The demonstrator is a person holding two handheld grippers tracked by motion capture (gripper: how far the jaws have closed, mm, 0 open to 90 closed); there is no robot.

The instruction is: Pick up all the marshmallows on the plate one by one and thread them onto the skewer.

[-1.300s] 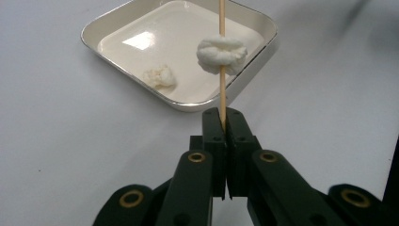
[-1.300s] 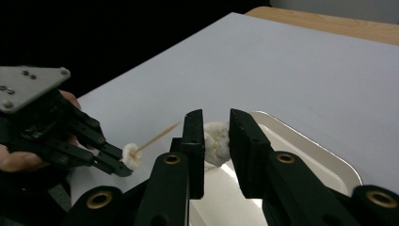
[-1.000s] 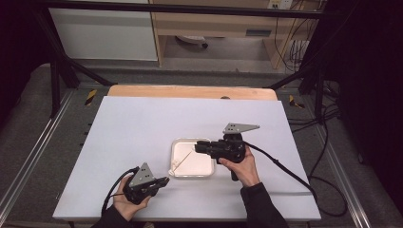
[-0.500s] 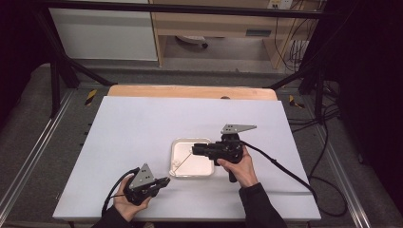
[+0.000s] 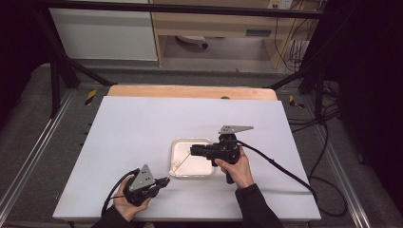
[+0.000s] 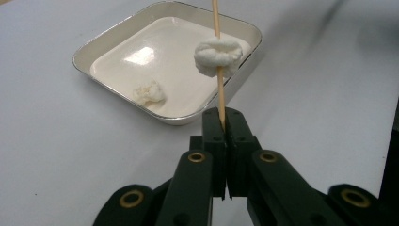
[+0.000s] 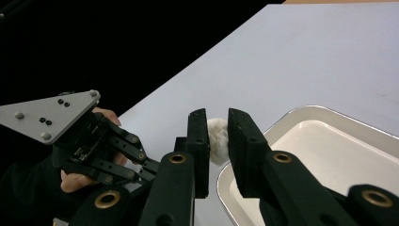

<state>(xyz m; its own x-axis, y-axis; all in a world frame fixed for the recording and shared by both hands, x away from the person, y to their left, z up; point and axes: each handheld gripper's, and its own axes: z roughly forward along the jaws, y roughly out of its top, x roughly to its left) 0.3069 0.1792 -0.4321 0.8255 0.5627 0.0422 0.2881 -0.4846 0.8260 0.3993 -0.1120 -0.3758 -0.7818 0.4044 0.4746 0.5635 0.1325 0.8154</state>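
A white table (image 5: pixel 142 137) is seen from above, with a person's 2 hands coming in from its near edge, each holding a black 2-jaw gripper. A shallow square metal tray (image 5: pixel 175 145) sits near the middle of the table.

The left gripper (image 6: pixel 221 123) is at the near left, just beside the tray's near corner. Its jaws are pressed together on the lower end of a thin wooden skewer (image 6: pixel 218 70), which rises up and away from them toward the tray. 1 soft white lump, likely a marshmallow (image 6: pixel 218 56), is threaded partway up the skewer. The firm pinch low on the stick appears meant to keep it steady and angled toward the tray, so food can be pushed on or pulled along it.

The right gripper (image 7: pixel 217 136) reaches across the tray from the right. Its jaws stand narrowly apart on either side of the threaded marshmallow; whether they touch it cannot be told. This placement suggests the right hand (image 5: pixel 235 166) is about to grip it and slide it along the stick, though which way is unclear.

A second white lump (image 6: pixel 148 92) lies loose in the tray, probably waiting its turn.
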